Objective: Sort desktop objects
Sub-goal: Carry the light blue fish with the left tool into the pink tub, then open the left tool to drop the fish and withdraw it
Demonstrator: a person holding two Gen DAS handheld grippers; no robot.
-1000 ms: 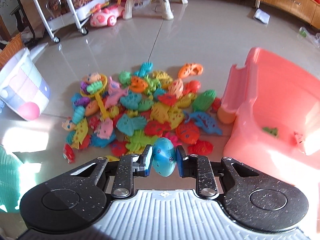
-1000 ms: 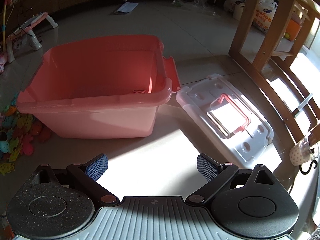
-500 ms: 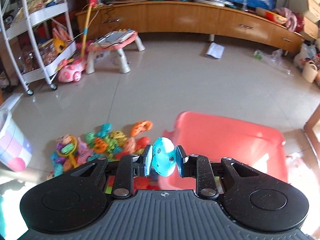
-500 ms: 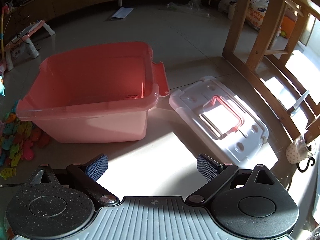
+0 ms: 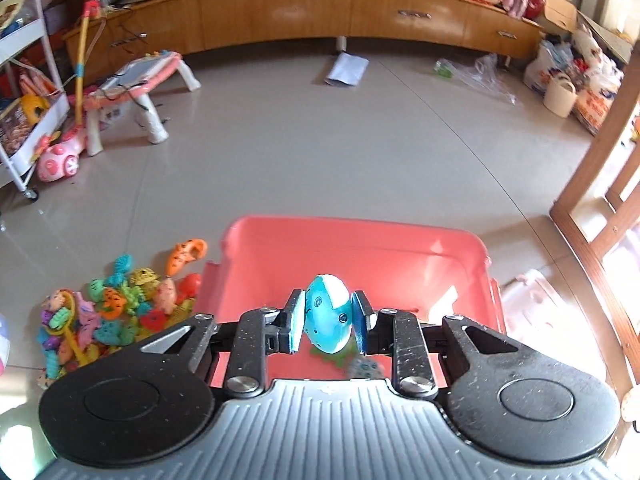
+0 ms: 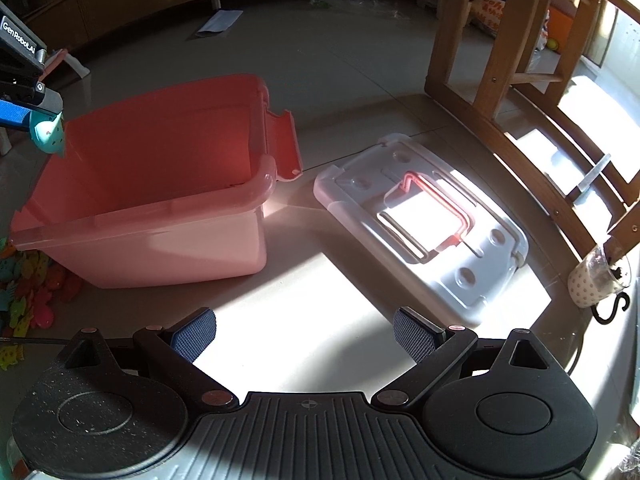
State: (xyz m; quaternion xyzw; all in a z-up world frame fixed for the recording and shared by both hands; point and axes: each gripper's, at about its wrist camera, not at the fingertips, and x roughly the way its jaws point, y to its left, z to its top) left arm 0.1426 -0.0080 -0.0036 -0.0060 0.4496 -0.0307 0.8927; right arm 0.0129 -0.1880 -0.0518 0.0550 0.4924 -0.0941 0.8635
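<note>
My left gripper (image 5: 327,322) is shut on a blue toy fish (image 5: 326,312) and holds it above the open pink storage bin (image 5: 360,240). A couple of small toys lie on the bin's floor below it. A pile of colourful toy fish (image 5: 120,304) lies on the floor left of the bin. In the right wrist view the bin (image 6: 160,184) stands at the left, with the left gripper and the blue fish (image 6: 50,136) over its left edge. My right gripper (image 6: 304,334) is open and empty, low over the floor in front of the bin.
The bin's white lid (image 6: 420,224) lies flat on the floor right of the bin. Wooden chair legs (image 6: 500,80) stand at the right, with a spotted cup (image 6: 596,280) near them. A toy table (image 5: 136,80) and a white cart (image 5: 24,112) stand at far left.
My left gripper lifted the blue fish off the pile and carried it right, over the pink bin. My right gripper drew back a little and stayed open.
</note>
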